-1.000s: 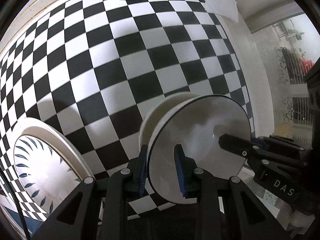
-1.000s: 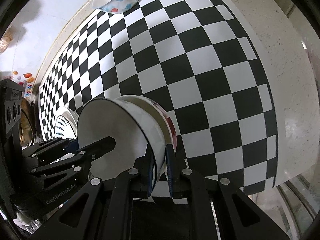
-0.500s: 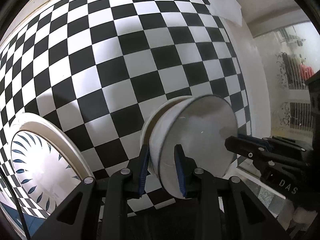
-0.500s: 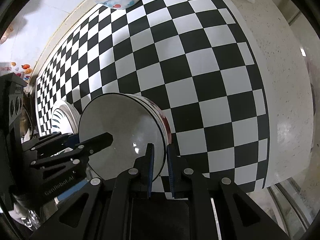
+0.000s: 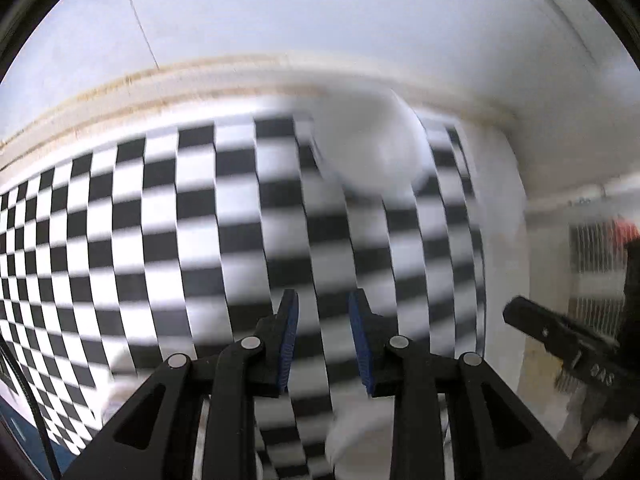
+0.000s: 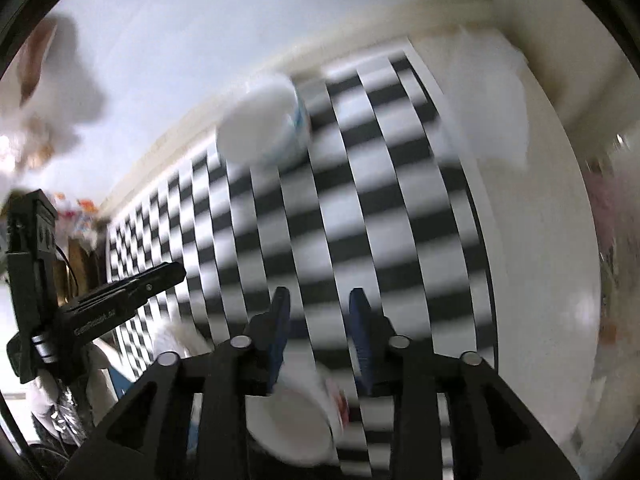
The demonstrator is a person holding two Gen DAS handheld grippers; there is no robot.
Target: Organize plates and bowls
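Both views are motion-blurred. My left gripper [image 5: 322, 336] hangs over the checkered cloth [image 5: 168, 240], jaws a little apart with only cloth showing between them. My right gripper [image 6: 318, 332] is over the same cloth [image 6: 380, 220]; its jaws are opening and nothing is between them. The white bowl with red marks [image 6: 294, 420] lies on the cloth just below the right fingers, free of both grippers; in the left wrist view it is a white blur [image 5: 356, 436]. A second white bowl with coloured spots [image 6: 264, 120] [image 5: 368, 152] stands at the cloth's far edge.
A white folded cloth [image 6: 492, 92] lies at the back right on the pale counter [image 6: 540, 260]. A white wall [image 5: 320, 20] rises behind the table. A blurred white plate rim [image 6: 176, 336] shows at lower left. The right gripper's finger [image 5: 536, 322] reaches in from the right.
Both grippers have let go of the white bowl, risen and swung toward the far bowl and wall. The right jaws have spread. The bowl now lies under the fingers.
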